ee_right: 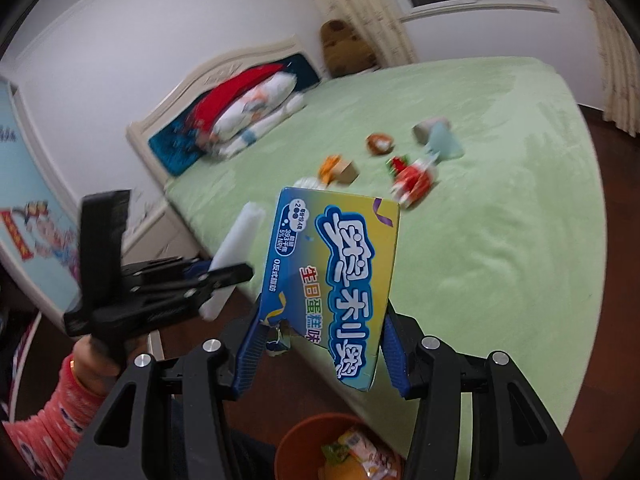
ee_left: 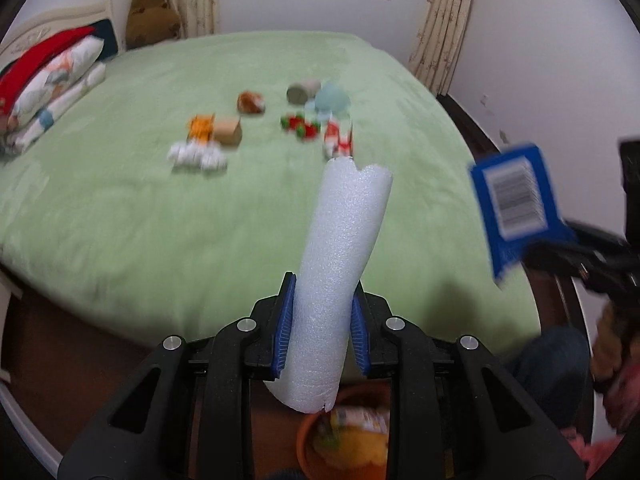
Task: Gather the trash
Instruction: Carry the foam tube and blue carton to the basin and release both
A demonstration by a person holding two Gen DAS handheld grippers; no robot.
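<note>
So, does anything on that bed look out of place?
Yes: a scatter of wrappers and small packets lies mid-bed on the green blanket, clutter on an otherwise neat spread. The foam tube in the left tool has a ragged, torn end.

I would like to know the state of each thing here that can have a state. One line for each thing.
left gripper: shut on the white foam tube
white foam tube: held, sticking up, off the bed
right gripper: shut on the blue snack box
blue snack box: held, flattened, off the bed
orange bin: open, wrappers already inside
bed: several pieces of trash still lying on it
</note>
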